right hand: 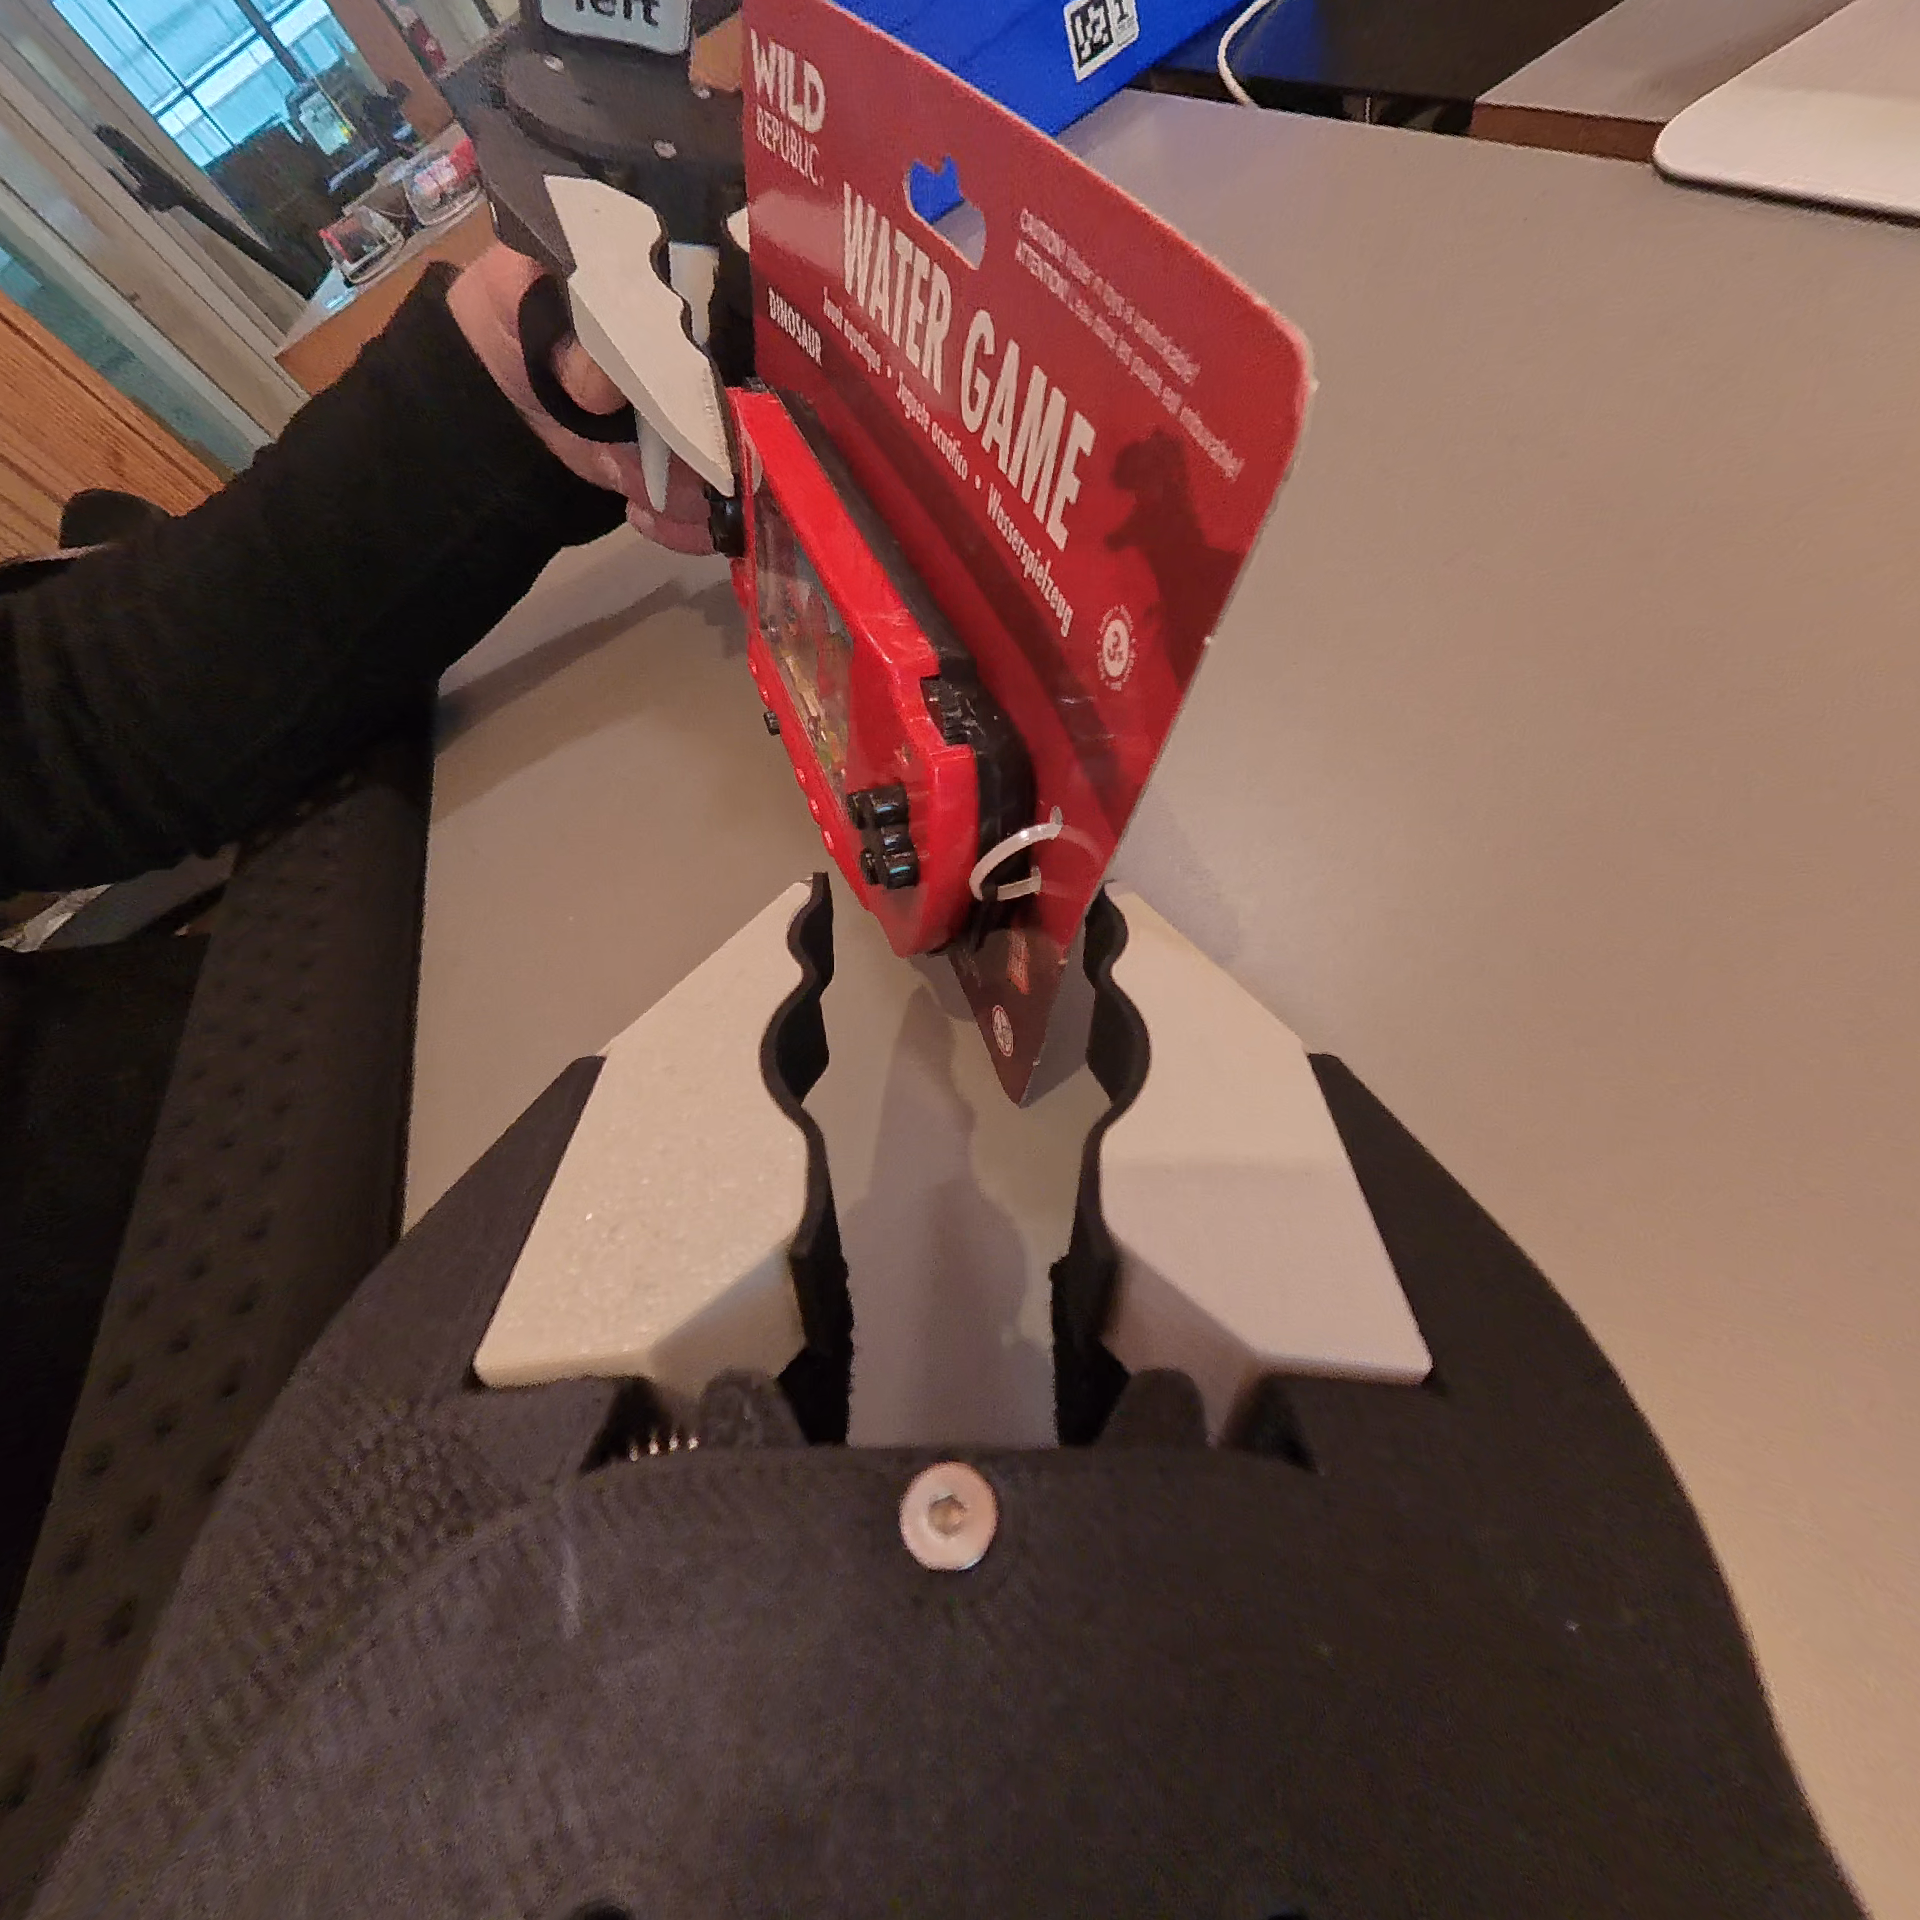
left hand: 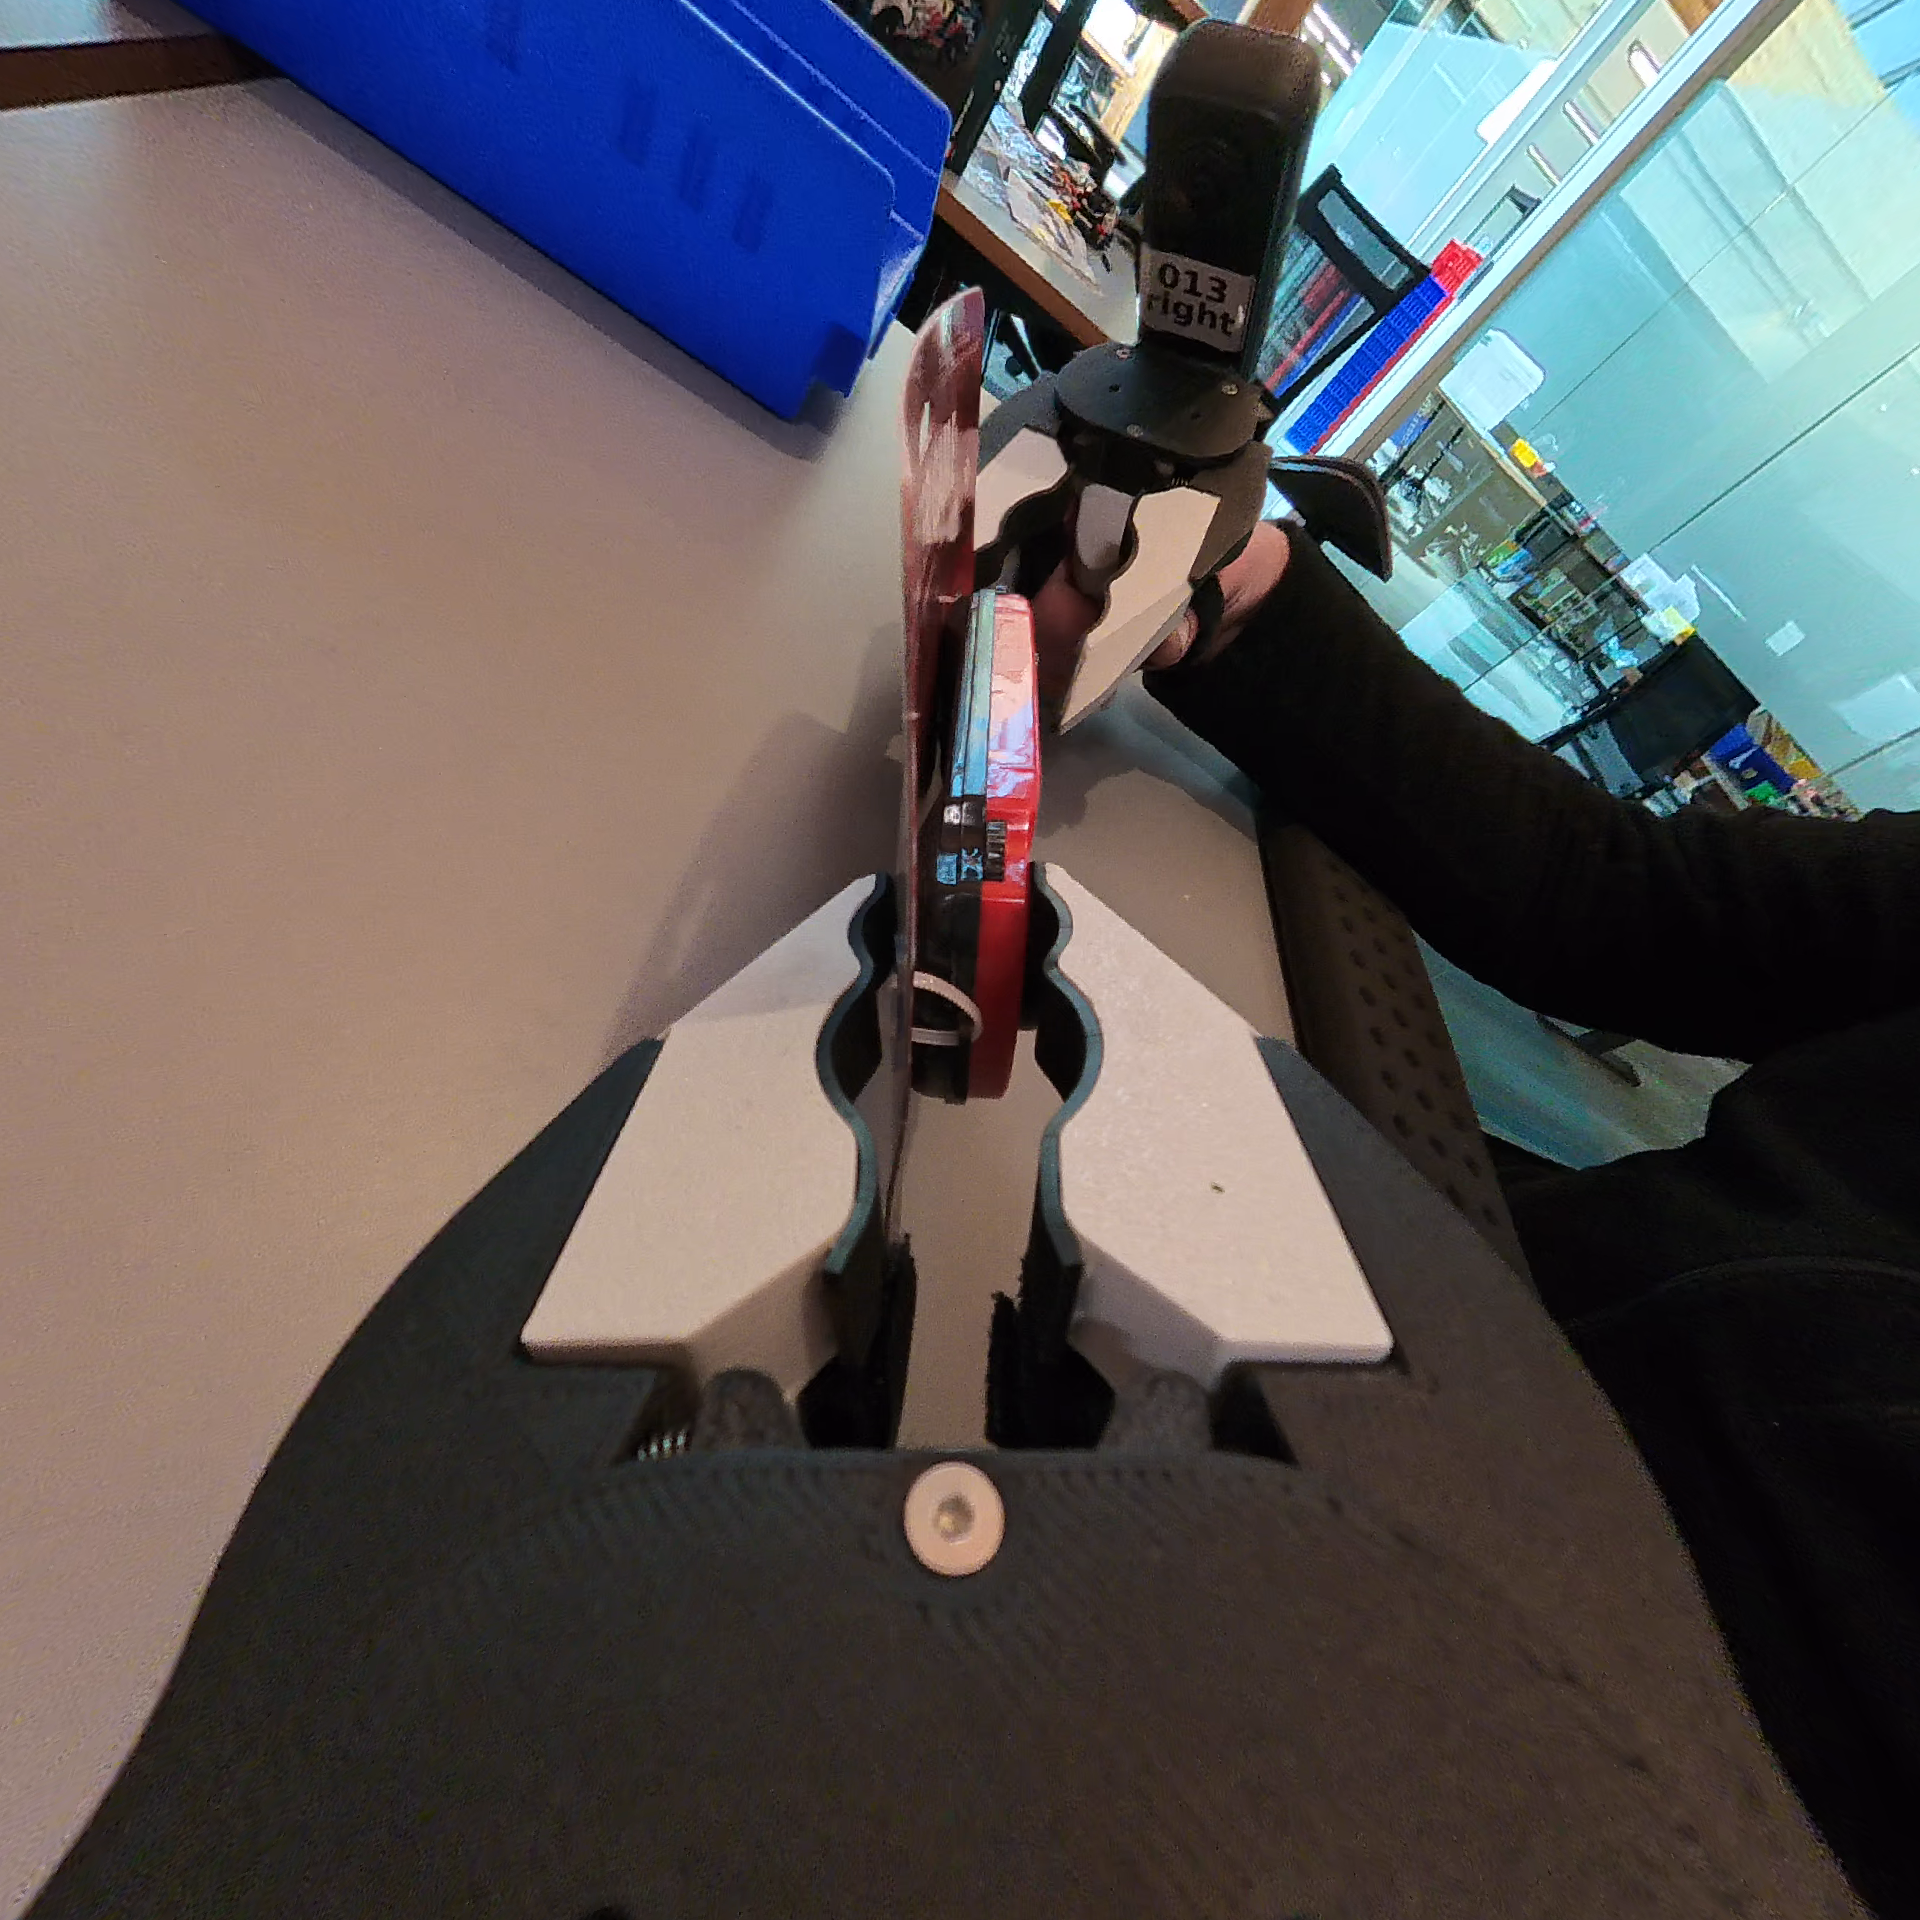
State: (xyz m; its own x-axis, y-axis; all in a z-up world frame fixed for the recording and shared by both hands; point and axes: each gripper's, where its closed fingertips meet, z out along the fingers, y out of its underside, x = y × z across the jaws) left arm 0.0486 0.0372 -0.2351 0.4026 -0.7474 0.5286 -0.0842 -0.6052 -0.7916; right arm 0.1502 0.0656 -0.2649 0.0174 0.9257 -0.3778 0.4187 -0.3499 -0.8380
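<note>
A red handheld water-game toy (left hand: 1003, 748) tied to a red backing card (left hand: 935, 499) stands on edge above the grey table (left hand: 364, 727). My left gripper (left hand: 966, 888) is shut on the toy's near end, one jaw on the card and one on the red case. In the right wrist view the toy (right hand: 873, 707) and card (right hand: 1039, 416) point at my right gripper (right hand: 956, 909), which is open. Its jaws straddle the toy's end, with a gap on the left side. One of the left gripper's fingers (right hand: 644, 322) shows pressing the far end.
A blue plastic bin (left hand: 623, 156) sits at the table's far side and also shows in the right wrist view (right hand: 1018, 52). A black perforated chair back (right hand: 208, 1143) runs along the table edge. A white flat object (right hand: 1787, 145) lies at the far right. A person's black sleeve (left hand: 1507, 831) reaches in.
</note>
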